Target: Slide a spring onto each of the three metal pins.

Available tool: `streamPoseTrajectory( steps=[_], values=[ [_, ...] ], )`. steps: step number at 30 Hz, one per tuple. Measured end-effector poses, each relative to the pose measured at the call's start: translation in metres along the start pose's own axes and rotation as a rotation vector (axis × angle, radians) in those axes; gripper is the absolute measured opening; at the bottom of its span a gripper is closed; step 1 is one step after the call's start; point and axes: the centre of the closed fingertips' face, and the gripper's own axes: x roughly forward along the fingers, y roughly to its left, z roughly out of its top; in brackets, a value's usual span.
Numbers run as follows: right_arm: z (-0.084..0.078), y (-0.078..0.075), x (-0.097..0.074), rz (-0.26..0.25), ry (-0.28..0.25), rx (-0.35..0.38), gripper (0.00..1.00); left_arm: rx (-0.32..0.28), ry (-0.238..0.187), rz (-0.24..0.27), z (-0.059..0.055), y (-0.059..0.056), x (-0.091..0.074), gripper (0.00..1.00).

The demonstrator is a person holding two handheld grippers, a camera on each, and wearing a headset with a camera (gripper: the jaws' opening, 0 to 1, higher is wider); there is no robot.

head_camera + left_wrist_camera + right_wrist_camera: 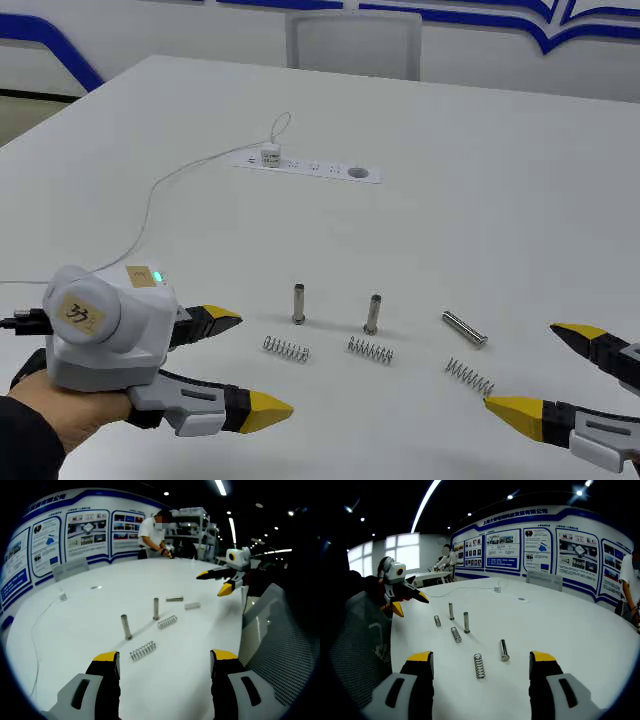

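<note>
Two metal pins stand upright on the white table, the left pin (298,303) and the middle pin (373,313). A third pin (464,328) lies on its side to their right. A spring lies flat in front of each: the left spring (286,348), the middle spring (370,350) and the right spring (469,377). My left gripper (250,365) is open at the lower left, its jaws pointing at the left spring (142,650). My right gripper (545,370) is open at the lower right, near the right spring (479,665) and the lying pin (504,650).
A white power strip (308,167) with a plugged-in charger and a cable (150,205) lies farther back on the table. A chair (352,42) stands at the far edge. A person (152,532) stands beyond the table.
</note>
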Motion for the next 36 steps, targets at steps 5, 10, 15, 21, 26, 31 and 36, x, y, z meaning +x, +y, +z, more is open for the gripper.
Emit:
streamPoseTrajectory(
  steps=[5, 10, 15, 21, 26, 31, 36],
  values=[
    [0.000, 0.000, 0.000, -0.001, 0.004, 0.001, 0.79, 0.001, 0.000, 0.000, 0.000, 0.000, 0.000, 0.75],
    [0.001, 0.000, 0.000, -0.005, 0.008, 0.004, 0.79, 0.000, -0.001, 0.001, 0.000, 0.001, 0.000, 0.75],
    [0.002, -0.001, 0.000, -0.011, 0.010, 0.006, 0.78, 0.000, 0.000, 0.001, 0.000, 0.000, 0.000, 0.75],
    [0.005, -0.004, 0.000, -0.016, 0.017, 0.005, 0.76, 0.000, 0.001, 0.000, 0.000, 0.000, 0.000, 0.75],
    [0.006, -0.006, 0.004, -0.012, 0.027, -0.004, 0.75, 0.000, 0.001, 0.000, -0.001, 0.001, 0.000, 0.75],
    [0.011, -0.011, 0.009, -0.014, 0.029, -0.006, 0.74, 0.000, 0.002, 0.000, -0.001, 0.001, 0.000, 0.75],
    [0.010, -0.016, 0.015, -0.011, 0.049, -0.013, 0.71, -0.002, 0.001, 0.001, -0.001, 0.003, 0.000, 0.75]
  ],
)
